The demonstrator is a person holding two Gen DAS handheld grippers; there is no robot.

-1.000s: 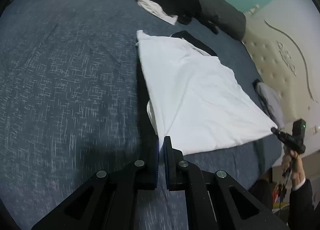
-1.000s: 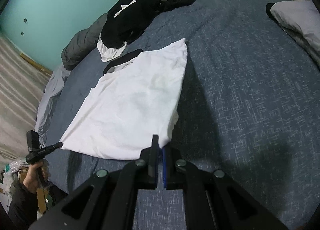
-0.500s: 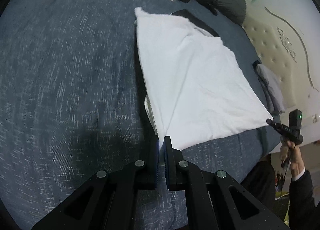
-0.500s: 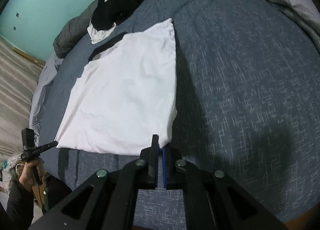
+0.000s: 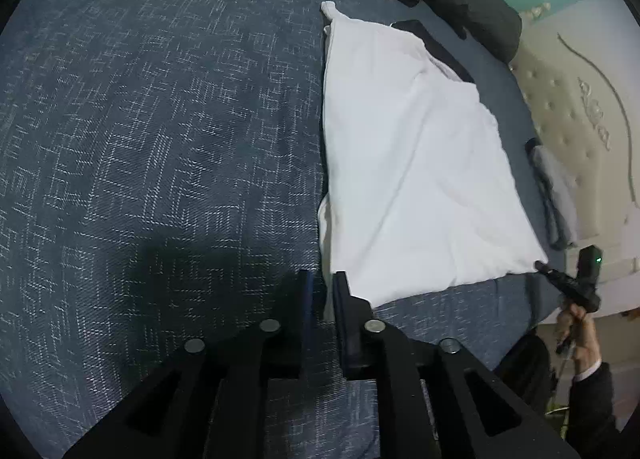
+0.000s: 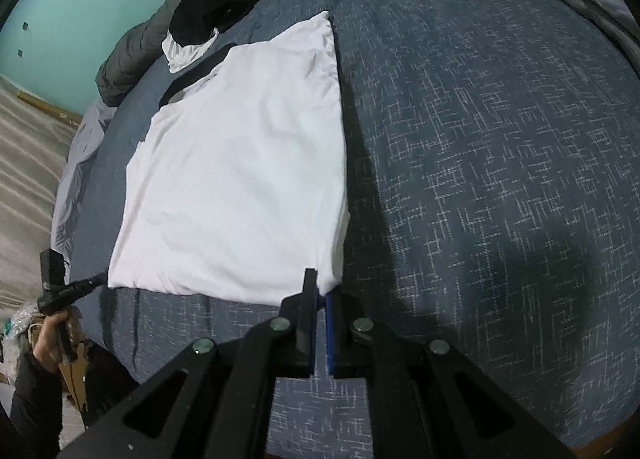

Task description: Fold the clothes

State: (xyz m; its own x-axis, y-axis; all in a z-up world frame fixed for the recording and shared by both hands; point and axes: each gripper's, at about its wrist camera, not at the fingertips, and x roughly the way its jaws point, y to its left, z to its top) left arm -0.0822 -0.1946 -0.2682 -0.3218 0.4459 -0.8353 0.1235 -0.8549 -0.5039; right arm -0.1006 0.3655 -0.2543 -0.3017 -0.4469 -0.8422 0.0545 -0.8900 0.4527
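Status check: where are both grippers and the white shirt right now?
Left gripper jaws just opening, shirt corner between them. Right gripper shut on opposite near corner. White shirt folded, flat on bed. Nothing in the way.

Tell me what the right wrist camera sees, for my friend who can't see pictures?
A white shirt lies flat on a blue bedspread, and the right gripper pinches its near corner. At the other near corner is the left gripper, whose jaws have just been opening. A pile of black and white clothes sits farther back.
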